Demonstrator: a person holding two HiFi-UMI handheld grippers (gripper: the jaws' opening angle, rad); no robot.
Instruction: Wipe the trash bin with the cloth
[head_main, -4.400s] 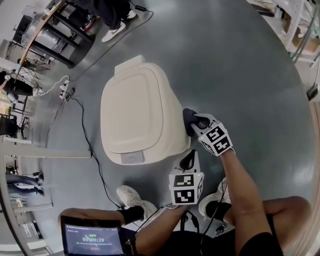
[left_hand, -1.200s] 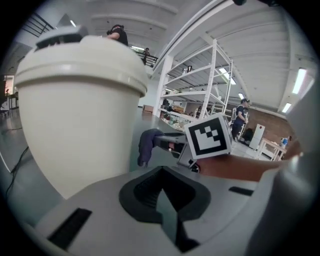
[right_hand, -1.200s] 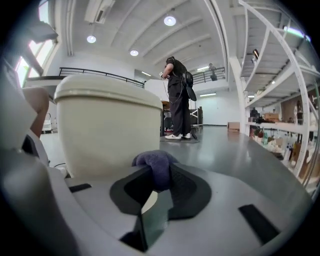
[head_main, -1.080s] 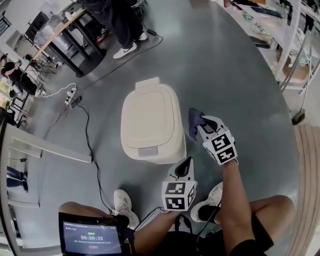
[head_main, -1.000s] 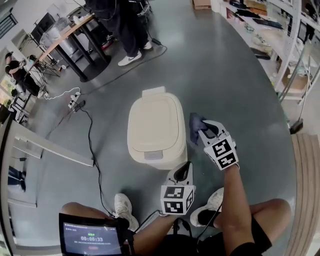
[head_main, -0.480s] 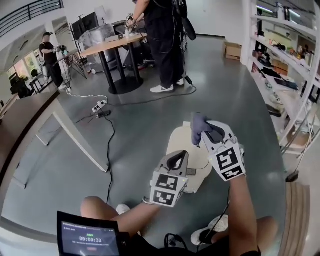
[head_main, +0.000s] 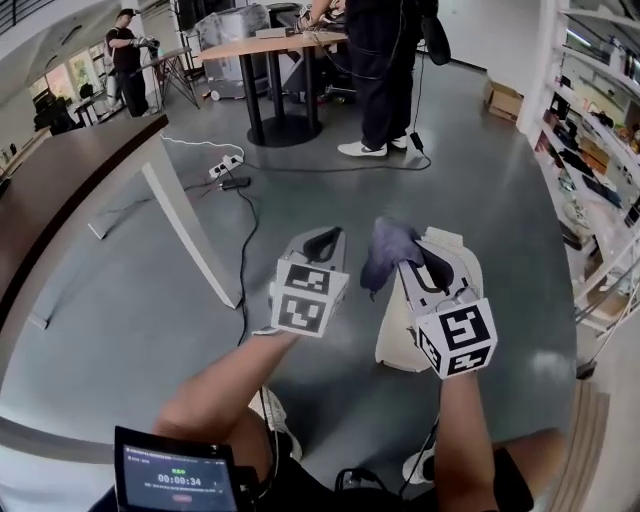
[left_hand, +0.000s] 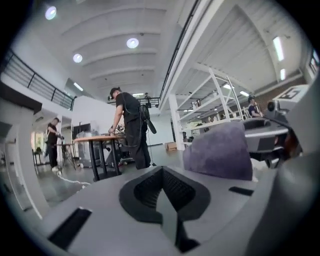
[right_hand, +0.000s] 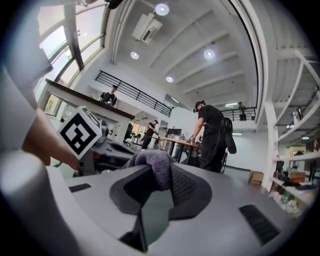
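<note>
Holding the soft purple cloth (head_main: 388, 250) tight, the right gripper (head_main: 415, 268) is rising above the cream plastic trash bin (head_main: 396, 335) (mostly hidden now); the left gripper (head_main: 322, 244), jaws pressed together on nothing, is rising too.

You stood in a big open lab or workshop hall with a bare grey floor (head_main: 150, 290), white storage racks (head_main: 600, 150) down one side and a railed mezzanine (right_hand: 132, 92) under a high ceiling with round lights (left_hand: 132, 43). Other people (head_main: 385, 60) worked at a pedestal table (head_main: 270, 42), and a power strip (head_main: 225, 165) with cables lay on the floor.
</note>
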